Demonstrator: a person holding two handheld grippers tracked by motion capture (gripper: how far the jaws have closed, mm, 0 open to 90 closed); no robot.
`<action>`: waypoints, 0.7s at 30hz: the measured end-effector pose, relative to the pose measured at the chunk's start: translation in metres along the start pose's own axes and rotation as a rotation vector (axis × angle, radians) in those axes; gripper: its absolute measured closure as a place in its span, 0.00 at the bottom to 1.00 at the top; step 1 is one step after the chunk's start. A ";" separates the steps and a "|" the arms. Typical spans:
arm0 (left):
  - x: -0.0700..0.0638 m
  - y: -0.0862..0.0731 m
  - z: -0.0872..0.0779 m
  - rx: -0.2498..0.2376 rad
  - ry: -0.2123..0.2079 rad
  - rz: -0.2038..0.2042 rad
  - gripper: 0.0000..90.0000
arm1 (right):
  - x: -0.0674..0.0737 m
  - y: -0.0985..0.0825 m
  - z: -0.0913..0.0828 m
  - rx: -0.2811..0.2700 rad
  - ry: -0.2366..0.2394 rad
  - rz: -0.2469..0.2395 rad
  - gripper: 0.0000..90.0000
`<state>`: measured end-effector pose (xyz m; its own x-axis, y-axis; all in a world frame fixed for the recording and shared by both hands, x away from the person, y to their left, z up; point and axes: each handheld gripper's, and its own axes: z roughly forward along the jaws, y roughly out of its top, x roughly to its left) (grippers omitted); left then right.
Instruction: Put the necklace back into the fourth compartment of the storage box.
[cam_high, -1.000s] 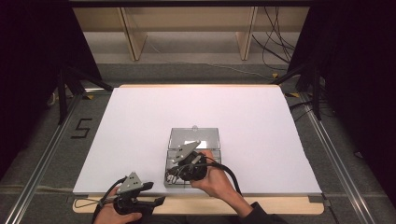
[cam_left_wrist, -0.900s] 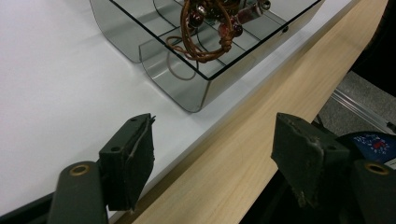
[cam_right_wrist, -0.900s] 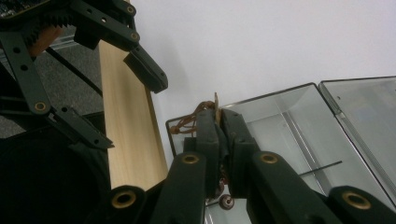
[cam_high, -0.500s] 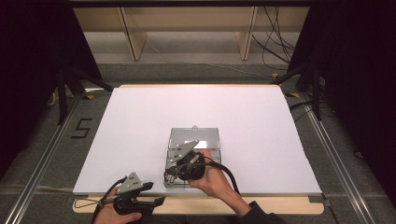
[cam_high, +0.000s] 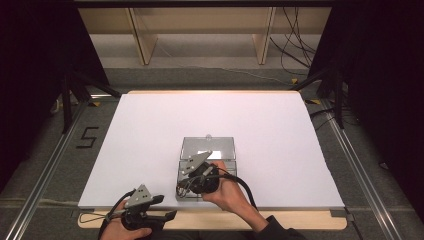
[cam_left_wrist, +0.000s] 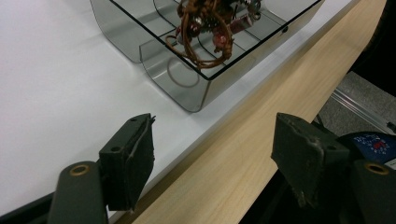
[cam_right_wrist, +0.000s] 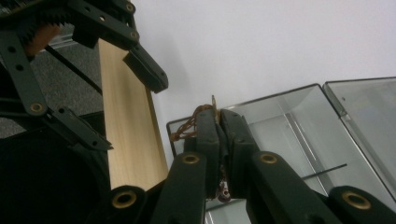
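My right claw (cam_right_wrist: 219, 140) is pinched nearly closed on a tangle of brown cord and beads, the bracelet bundle (cam_right_wrist: 194, 122). In the right gripper view the two jaws stand almost together, and loops of the cord stick out just past their tips and to the side, with a small red bead showing low between them. Directly under and beyond the tips sits the clear organizer box (cam_right_wrist: 299, 116), lid laid open behind it, so the bundle hangs from my jaws over the box's front compartments.

From the high view the right claw (cam_high: 192, 185) sits over the near end of the box (cam_high: 207, 150), close to the front edge of the white surface (cam_high: 150, 130).

My left claw (cam_left_wrist: 215, 154) is spread wide with nothing between its jaws. It hangs over the front edge of the surface, partly above the wooden strip (cam_left_wrist: 243, 154) along it. Ahead of it, past the tips, I see the box corner (cam_left_wrist: 187, 84) and the bundle (cam_left_wrist: 205, 28) above its dividers, well apart from this claw. In the high view the left claw (cam_high: 150, 215) sits low at the near edge.
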<state>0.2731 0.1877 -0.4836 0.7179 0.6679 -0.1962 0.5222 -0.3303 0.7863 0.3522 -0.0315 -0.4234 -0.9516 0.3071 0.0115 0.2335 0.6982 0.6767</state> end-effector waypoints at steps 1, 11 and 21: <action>0.000 0.000 0.000 0.006 0.002 0.005 0.32 | -0.001 -0.001 0.001 -0.002 0.003 -0.006 0.97; 0.000 0.000 -0.001 -0.001 0.003 -0.004 0.32 | -0.003 -0.008 0.008 0.040 0.013 0.028 0.97; 0.000 -0.001 -0.001 0.000 0.003 -0.004 0.32 | -0.003 -0.013 0.019 0.070 0.039 0.023 0.97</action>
<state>0.2725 0.1889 -0.4837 0.7144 0.6711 -0.1981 0.5251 -0.3270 0.7857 0.3560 -0.0288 -0.4462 -0.9525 0.2992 0.0566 0.2680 0.7353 0.6225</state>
